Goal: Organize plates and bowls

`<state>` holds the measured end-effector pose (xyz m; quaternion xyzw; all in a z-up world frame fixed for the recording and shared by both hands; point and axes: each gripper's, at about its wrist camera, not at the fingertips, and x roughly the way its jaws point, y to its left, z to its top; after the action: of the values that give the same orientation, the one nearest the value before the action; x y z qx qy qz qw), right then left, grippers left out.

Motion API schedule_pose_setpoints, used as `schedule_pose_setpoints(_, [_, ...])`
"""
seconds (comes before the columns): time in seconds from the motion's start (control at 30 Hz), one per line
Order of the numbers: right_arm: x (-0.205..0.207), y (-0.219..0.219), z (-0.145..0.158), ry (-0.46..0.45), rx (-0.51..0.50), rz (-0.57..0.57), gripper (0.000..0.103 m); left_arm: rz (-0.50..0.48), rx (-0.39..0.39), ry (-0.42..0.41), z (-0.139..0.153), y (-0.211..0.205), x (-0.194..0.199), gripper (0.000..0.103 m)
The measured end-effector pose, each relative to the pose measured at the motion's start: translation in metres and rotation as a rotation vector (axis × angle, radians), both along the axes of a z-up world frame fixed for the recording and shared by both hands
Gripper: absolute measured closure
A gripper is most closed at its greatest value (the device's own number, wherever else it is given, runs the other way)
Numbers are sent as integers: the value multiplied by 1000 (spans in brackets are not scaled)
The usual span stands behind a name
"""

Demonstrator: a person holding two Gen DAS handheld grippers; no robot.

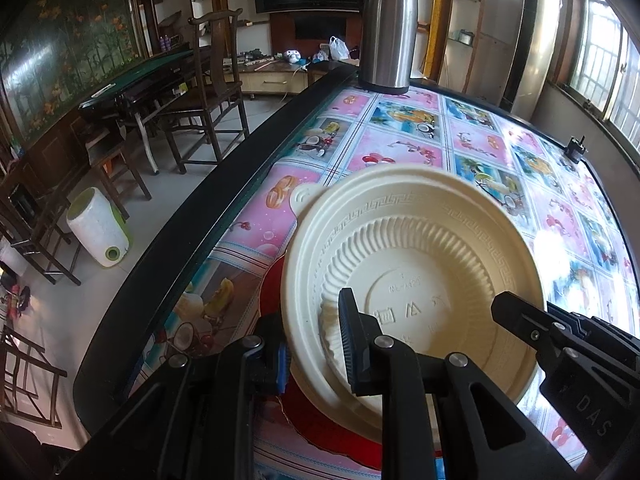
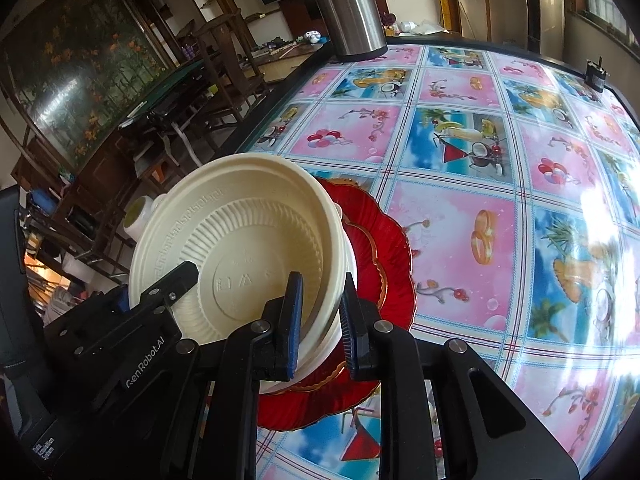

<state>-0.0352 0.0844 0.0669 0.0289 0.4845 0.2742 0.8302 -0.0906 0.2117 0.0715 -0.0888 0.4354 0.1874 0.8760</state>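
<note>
A cream plastic bowl sits tilted in a stack of cream bowls on red scalloped plates at the table's near left. My left gripper is shut on the bowl's near left rim, one finger inside and one outside. My right gripper is shut on the bowl's near right rim, one blue-padded finger inside and one outside. Each gripper shows in the other's view: the right one in the left wrist view and the left one in the right wrist view.
A steel thermos stands at the table's far edge. A small black object sits at the far right edge. The table's black rim runs along the left. Chairs and a white bin stand on the floor beyond.
</note>
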Motion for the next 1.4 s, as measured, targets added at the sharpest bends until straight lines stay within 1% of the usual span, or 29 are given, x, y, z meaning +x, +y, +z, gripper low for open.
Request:
schedule_pose_setpoints(0.03, [0, 0, 0, -1, -4, -1, 83, -4, -1, -2, 0, 0, 0, 77])
schedule_pose_setpoints(0.07, [0, 0, -1, 0, 2, -2, 83, -9, -10, -7, 0, -1, -1, 70])
schedule_pose_setpoints(0.1, [0, -1, -1, 4, 10, -3, 82, -9, -13, -11, 0, -1, -1, 64])
schedule_pose_setpoints(0.17, [-1, -2, -1, 6, 25, -7, 78, -8, -22, -27, 1, -1, -3, 38])
schedule_pose_setpoints(0.2, [-1, -3, 0, 5, 31, -7, 76, -9, -28, -34, 1, -1, -3, 34])
schedule_pose_setpoints(0.23, [-2, -2, 2, 1, 34, -7, 71, -7, -33, -43, 1, 0, -4, 33])
schedule_pose_setpoints(0.27, [-4, -3, 3, -4, 36, -5, 70, -1, -35, -48, 1, 1, -5, 33])
schedule_pose_setpoints(0.37, [-7, -2, 8, -19, 37, -1, 70, 1, -42, -66, 3, 2, -7, 33])
schedule_pose_setpoints(0.47, [-10, -4, 11, -29, 47, -4, 70, 9, -26, -83, 5, 1, -7, 32])
schedule_pose_setpoints(0.57, [-13, -9, 13, -40, 58, -16, 69, 14, -18, -103, 6, 1, -10, 27])
schedule_pose_setpoints(0.6, [-14, -9, 13, -42, 55, -17, 68, 16, -16, -110, 7, 1, -11, 27])
schedule_pose_setpoints(0.67, [-15, -11, 13, -48, 55, -19, 62, 19, -9, -122, 8, 1, -13, 27])
schedule_pose_setpoints(0.73, [-17, -13, 13, -53, 56, -23, 61, 19, 9, -132, 10, 0, -15, 27])
schedule_pose_setpoints(0.87, [-20, -18, 14, -67, 60, -34, 61, 25, 69, -139, 14, -3, -18, 24])
schedule_pose_setpoints(1.03, [-32, -27, 20, -136, 39, -62, 61, 40, 92, -184, 20, -2, -28, 24])
schedule_pose_setpoints(1.17, [-42, -33, 23, -198, 21, -84, 61, 35, 85, -199, 18, -3, -34, 24])
schedule_pose_setpoints(1.23, [-48, -36, 23, -232, 9, -91, 61, 34, 93, -202, 17, -5, -38, 24])
schedule_pose_setpoints(1.3, [-53, -38, 21, -258, 2, -103, 54, 29, 98, -208, 16, -8, -41, 24])
schedule_pose_setpoints(1.33, [-56, -39, 19, -264, 1, -107, 47, 32, 112, -203, 15, -11, -42, 22])
schedule_pose_setpoints(1.4, [-59, -38, 16, -274, -8, -105, 47, 30, 132, -212, 16, -15, -46, 22])
